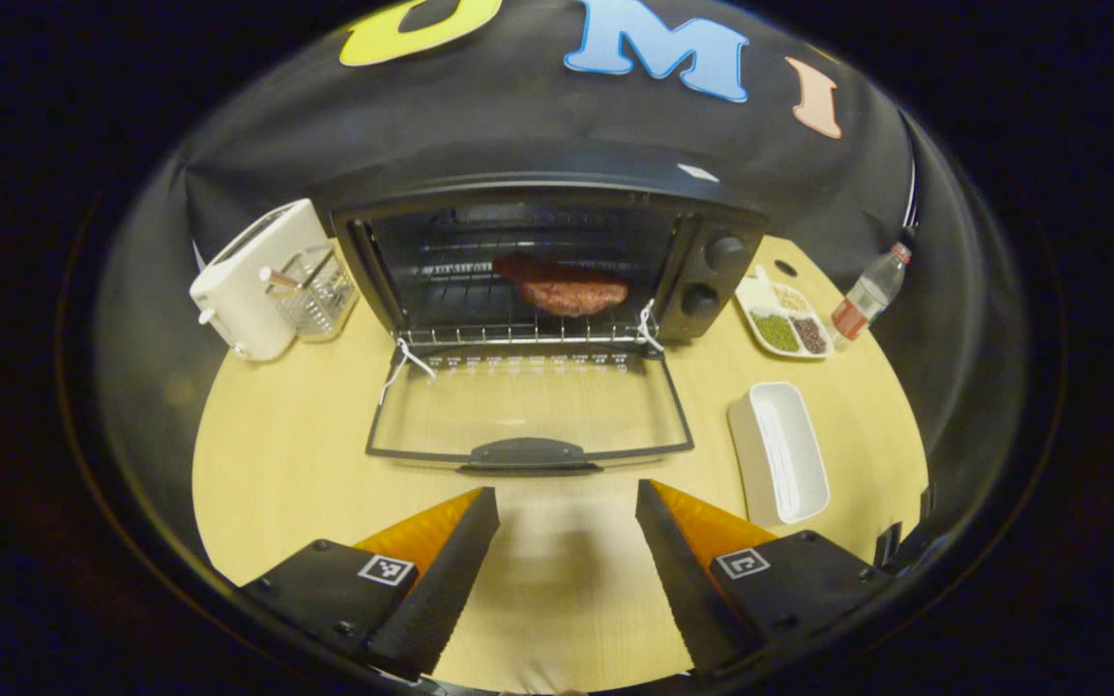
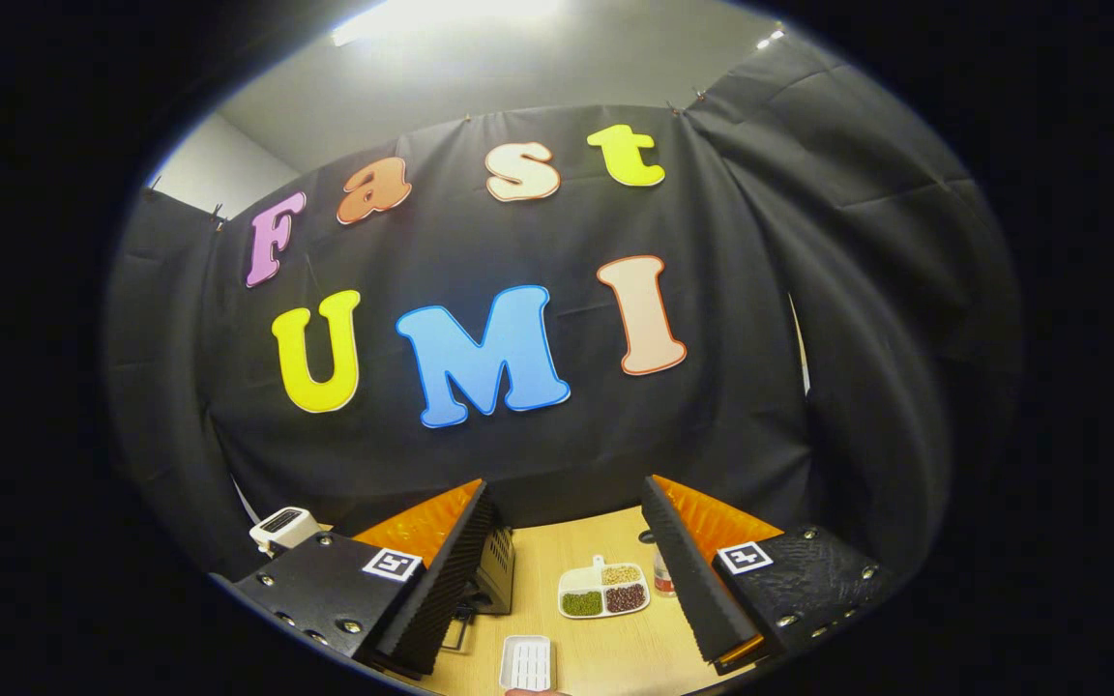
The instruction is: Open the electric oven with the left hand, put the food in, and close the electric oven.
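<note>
Left gripper view: left gripper (image 1: 567, 561) hovers low over pale wooden counter (image 1: 277, 464), jaws apart, nothing between; squared to handle of black electric oven (image 1: 557, 261), likely staged for closing. Glass door (image 1: 528, 416) folded flat on counter. Reddish-brown slab of food (image 1: 567, 287) sits on wire rack inside, so loading looks done. Empty white rectangular tray (image 1: 779, 449) right of door, probable source of food.

Right gripper view: right gripper (image 2: 567, 570) raised, tilted toward booth wall, jaws apart, empty; judged parked clear of door. Below it, white divided dish of beans (image 2: 603, 590).

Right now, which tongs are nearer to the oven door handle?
Left. The left tongs sit open just before the oven door handle; the right tongs hang higher and farther back.
</note>
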`<action>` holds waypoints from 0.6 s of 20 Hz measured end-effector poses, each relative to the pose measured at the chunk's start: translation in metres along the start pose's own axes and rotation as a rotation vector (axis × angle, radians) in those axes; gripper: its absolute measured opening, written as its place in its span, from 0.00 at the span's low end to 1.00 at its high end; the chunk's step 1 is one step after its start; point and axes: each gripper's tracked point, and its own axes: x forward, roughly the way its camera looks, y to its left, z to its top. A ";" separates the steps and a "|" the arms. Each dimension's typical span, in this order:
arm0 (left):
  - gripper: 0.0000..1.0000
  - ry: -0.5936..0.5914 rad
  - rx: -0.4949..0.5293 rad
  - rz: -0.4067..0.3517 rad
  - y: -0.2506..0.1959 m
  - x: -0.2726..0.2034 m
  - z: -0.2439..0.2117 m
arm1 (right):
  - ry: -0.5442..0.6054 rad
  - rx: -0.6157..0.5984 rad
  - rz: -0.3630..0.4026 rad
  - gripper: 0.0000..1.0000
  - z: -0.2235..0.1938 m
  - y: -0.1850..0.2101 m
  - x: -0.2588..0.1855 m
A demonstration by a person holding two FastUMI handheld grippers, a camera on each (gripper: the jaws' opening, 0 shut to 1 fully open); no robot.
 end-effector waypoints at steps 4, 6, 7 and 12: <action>0.98 0.092 0.031 0.017 0.013 0.021 -0.016 | 0.010 0.009 -0.016 0.95 -0.003 -0.009 0.000; 0.97 0.133 0.030 0.019 0.018 0.033 -0.022 | 0.011 0.004 -0.023 0.95 -0.004 -0.011 0.000; 0.97 0.147 0.030 0.027 0.022 0.038 -0.022 | 0.011 0.000 -0.026 0.95 -0.004 -0.012 0.000; 0.97 0.222 0.000 0.016 0.029 0.059 -0.028 | 0.009 0.003 -0.049 0.95 -0.003 -0.017 -0.003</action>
